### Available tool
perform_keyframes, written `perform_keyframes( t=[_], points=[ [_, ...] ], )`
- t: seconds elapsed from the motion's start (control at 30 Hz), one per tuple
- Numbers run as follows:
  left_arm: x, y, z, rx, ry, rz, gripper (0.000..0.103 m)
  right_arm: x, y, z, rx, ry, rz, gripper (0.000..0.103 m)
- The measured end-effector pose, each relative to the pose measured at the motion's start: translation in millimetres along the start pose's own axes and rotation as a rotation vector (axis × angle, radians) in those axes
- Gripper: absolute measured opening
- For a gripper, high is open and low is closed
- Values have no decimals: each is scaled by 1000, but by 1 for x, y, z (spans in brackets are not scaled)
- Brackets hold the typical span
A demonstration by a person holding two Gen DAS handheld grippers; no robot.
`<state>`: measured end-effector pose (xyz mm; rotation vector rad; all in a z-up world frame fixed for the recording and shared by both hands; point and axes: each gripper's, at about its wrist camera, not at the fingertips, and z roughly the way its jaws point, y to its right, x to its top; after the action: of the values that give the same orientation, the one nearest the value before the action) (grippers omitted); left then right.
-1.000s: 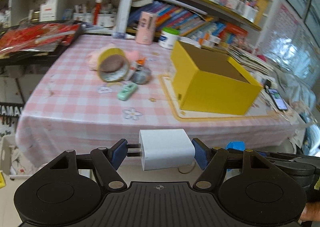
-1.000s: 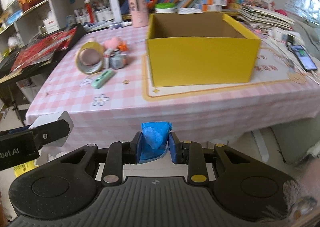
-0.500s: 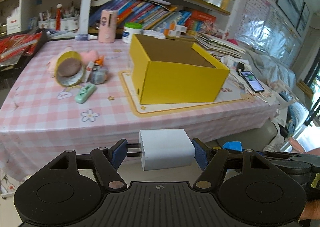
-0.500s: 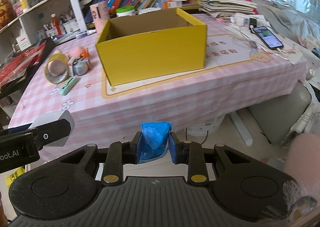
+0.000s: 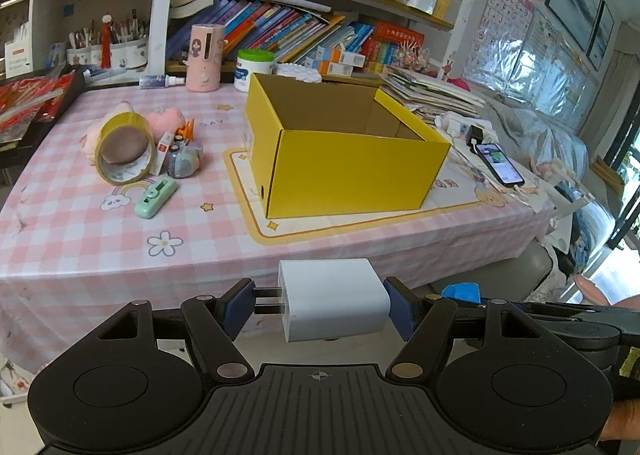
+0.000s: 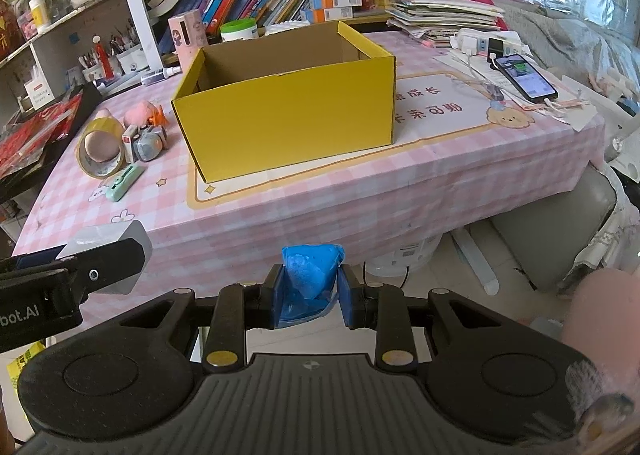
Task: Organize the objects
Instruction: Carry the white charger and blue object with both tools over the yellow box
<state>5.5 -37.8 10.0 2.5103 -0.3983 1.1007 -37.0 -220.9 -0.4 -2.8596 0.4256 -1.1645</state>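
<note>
The left gripper (image 5: 320,309) sits at the bottom centre of the left wrist view, its jaws clamped on a white charger (image 5: 334,299) held crosswise, the two metal prongs pointing to the left pad. In the right wrist view, the right gripper (image 6: 311,295) is at the bottom centre with its jaws nearly together, pinching a small blue wrapped packet (image 6: 310,275). At the lower left of that view the left gripper's side shows the partial lettering "bot.AI".

Both grippers are off the near edge of the table (image 5: 80,263), which is covered in a pink checked cloth printed with flowers, stars and a rainbow. In the middle of the frame a yellow cardboard box (image 5: 352,171) stands open and upright on a white mat (image 6: 440,111) with an orange border; the mat carries pink characters, seen upside down and hard to read, beside a cartoon bear.

To the left of the box lie a roll of yellow tape (image 5: 124,151) on its side, a pink plush toy (image 5: 166,123), a small grey toy (image 5: 184,161) and a mint-green gadget (image 5: 156,197). At the right edge of the table a phone (image 6: 524,79) lies with its screen lit.

On the wall at the upper right hangs an alphabet poster (image 5: 502,21) with letters such as A, B, C. A white box at the far left shelf bears small, unreadable print.
</note>
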Motion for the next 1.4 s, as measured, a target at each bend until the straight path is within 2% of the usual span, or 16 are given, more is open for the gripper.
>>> perform_keyframes(
  t=[0.83, 1.13, 1.4],
  points=[
    [24, 0, 34, -15, -4, 3, 70, 27, 4, 33, -1, -31, -18, 26],
    [50, 4, 51, -35, 27, 10, 70, 56, 2, 45, 2, -5, -43, 26],
    [83, 11, 70, -31, 86, 25, 70, 98, 9, 55, 27, 57, -47, 26]
  ],
)
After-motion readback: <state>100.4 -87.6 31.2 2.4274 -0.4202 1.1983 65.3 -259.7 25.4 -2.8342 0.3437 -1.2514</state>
